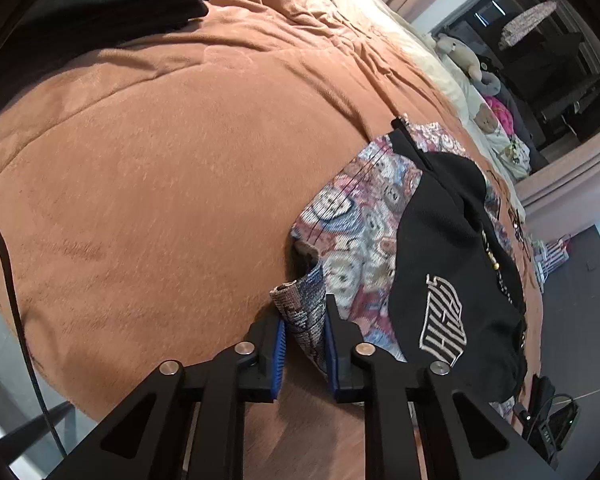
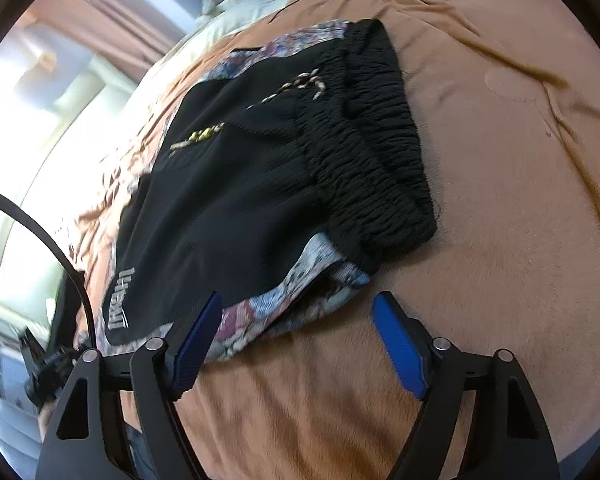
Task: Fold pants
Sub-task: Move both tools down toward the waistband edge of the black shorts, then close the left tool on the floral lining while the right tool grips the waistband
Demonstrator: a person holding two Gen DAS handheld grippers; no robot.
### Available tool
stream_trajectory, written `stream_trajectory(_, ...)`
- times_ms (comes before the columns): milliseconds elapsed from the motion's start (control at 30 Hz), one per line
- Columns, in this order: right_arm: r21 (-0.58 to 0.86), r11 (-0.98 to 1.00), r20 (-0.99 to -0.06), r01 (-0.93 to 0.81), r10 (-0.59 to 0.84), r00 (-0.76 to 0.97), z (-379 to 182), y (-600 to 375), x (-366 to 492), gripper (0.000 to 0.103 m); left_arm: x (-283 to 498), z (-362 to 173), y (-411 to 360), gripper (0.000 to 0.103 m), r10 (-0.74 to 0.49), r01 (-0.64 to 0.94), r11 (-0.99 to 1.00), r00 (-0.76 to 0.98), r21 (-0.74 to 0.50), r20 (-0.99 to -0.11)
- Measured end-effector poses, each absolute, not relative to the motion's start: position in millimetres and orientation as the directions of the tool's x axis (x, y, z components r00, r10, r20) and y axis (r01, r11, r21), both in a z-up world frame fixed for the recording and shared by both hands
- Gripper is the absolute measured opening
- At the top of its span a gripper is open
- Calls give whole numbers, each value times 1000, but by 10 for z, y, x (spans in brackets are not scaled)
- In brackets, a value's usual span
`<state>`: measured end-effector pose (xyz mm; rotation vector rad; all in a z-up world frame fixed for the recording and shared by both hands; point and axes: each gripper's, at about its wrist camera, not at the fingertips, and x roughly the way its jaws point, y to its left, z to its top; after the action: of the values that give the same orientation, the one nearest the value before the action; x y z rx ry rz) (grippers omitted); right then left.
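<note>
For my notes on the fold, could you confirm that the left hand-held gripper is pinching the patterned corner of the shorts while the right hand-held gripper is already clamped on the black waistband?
Not quite. The right hand-held gripper is not clamped on the black waistband: the right wrist view shows its jaws open near the patterned hem. The left hand-held gripper does pinch the patterned corner of the shorts.

A: Left wrist view: low, close over the blanket, angled down along its fingers.
B: Right wrist view: same downward tilt, equally near. Both share the pants and blanket.
</note>
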<state>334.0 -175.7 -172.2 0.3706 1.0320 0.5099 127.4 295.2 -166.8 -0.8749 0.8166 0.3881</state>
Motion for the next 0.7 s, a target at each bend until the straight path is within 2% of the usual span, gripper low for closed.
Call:
stream_trajectory(67,549,810,-700,-205,579,417,-1736,-1789,3375,72,1314,-1605,2925,15,0,-603,612,647,-512,-762)
stream_trajectory(167,575,801,-694,-168,586,419,-1806,-1839,3450,56,1373,-1482,2892,14,21,-594,626,661,-506,-750)
stream_trajectory(300,619,776,-683,-123,608,404,-1865,-1896,3530,20,1458,-1276,2870,13,46,-574,646,687,-503,-725)
stream_trajectory(333,633,765,-676,-116,620,399,-1884,-1916,3539,15,1476,-1220,2869,13,50,-569,651,694,-503,-718)
stream_trajectory(433,661,739,-644,-128,646,409,-1827,-1950,3516,12,1563,-1040,2871,11,63,-549,669,713,-500,-699)
stream_trajectory(500,670,728,-619,-149,658,429,-1747,-1967,3493,12,1661,-882,2868,5,72,-532,685,729,-497,-681)
stream_trajectory(700,682,705,-559,-193,673,484,-1514,-2071,3444,12,2007,-457,2823,5,90,-479,737,769,-477,-633)
